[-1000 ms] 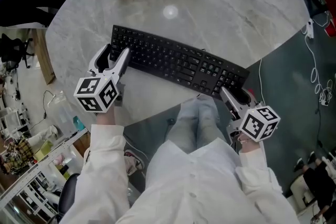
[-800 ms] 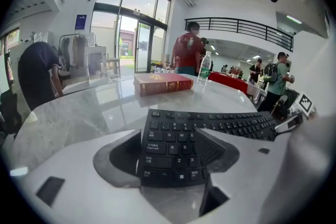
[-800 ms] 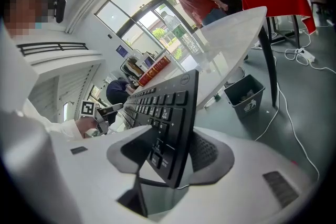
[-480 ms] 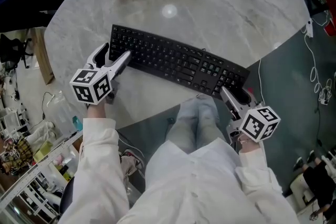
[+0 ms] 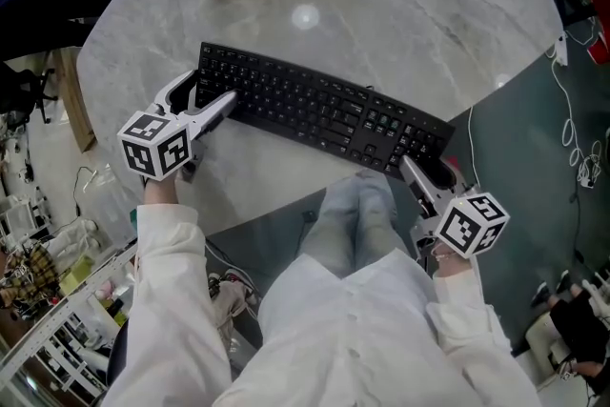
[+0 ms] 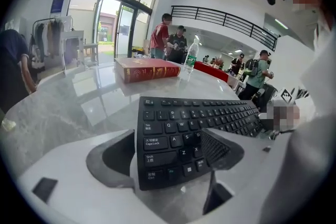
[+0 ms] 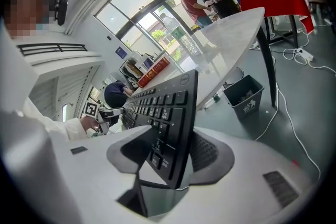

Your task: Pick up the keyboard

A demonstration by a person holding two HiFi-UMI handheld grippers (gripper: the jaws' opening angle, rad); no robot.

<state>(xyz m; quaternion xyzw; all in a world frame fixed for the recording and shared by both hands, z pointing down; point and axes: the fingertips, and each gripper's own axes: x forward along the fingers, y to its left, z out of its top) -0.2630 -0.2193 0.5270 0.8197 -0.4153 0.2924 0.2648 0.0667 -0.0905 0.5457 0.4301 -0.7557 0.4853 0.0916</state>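
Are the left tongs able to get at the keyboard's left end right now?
Probably yes: the left tongs stand open around the left corner of the keyboard, with nothing else between them to block the way.

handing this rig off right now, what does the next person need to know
Right tool: shut on the right end of the keyboard, at the edge of the table.
Left tool: jaws apart, straddling the keyboard's near-left corner, not closed on it.
Keyboard: appears to lie on the table, not lifted.
Done: both tools are placed at the ends.
Left: close the left tool on its end, then raise both ends together, probably best kept level.
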